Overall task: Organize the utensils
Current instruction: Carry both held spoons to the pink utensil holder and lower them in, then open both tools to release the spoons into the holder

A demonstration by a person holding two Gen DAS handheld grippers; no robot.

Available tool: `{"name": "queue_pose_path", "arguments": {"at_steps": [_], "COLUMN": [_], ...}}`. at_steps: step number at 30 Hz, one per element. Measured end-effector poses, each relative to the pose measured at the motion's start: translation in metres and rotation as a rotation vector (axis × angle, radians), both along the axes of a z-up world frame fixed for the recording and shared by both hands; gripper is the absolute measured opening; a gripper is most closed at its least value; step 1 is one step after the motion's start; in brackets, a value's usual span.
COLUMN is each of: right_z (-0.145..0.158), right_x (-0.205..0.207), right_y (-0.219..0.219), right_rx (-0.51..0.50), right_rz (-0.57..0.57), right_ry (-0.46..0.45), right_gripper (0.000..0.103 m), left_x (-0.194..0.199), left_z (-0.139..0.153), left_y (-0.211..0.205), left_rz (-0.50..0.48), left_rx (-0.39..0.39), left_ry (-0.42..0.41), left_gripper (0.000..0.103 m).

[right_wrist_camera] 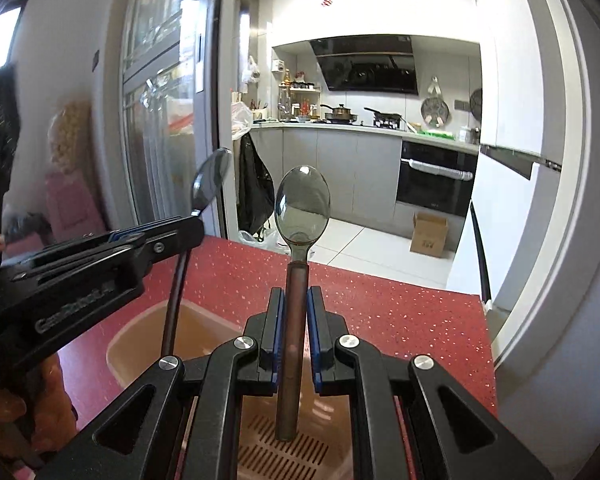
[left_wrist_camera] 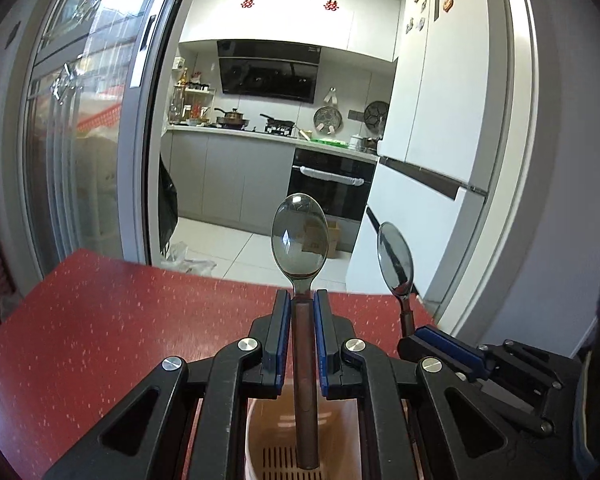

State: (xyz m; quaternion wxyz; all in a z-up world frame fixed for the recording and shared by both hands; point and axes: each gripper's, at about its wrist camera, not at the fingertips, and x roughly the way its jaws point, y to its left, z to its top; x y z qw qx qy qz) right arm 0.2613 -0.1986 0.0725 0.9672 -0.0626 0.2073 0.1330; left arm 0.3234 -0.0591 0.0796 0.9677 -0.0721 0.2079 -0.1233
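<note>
1. The left tongs point(left_wrist_camera: 302, 300) are clenched on a brown-handled spoon point(left_wrist_camera: 300, 236), bowl up.
2. The right tongs point(right_wrist_camera: 296, 298) grasp a second spoon point(right_wrist_camera: 302, 210) likewise.
3. Both handles hang over the pinkish slotted utensil holder point(right_wrist_camera: 140, 344) on the red worktop point(left_wrist_camera: 120, 320).

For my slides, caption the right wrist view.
Both grippers hold spoons upright over the holder.

Left gripper point(left_wrist_camera: 302, 300), right gripper point(right_wrist_camera: 296, 298): black angular frames, silver round screws, blue pads lining fingers point(left_wrist_camera: 281, 320).
</note>
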Motion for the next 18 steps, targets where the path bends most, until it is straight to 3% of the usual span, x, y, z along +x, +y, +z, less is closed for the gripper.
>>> {"name": "queue_pose_path", "arguments": {"at_steps": [6,18], "right_z": [-0.016,-0.021], "right_x": [-0.019,-0.012], "right_y": [0.016,0.007], "right_rx": [-0.094,-0.043], "right_rz": [0.051,0.052], "right_ry": [-0.010,0.106], "right_gripper": [0.012,0.015], "left_x": [-0.010,-0.026], "left_z": [-0.016,-0.027], "left_y": [-0.004,-0.004], "left_rz": [0.006,0.010], "left_rx": [0.048,0.102], "left_ry": [0.039,0.099], "left_gripper": [0.041,0.041]}}
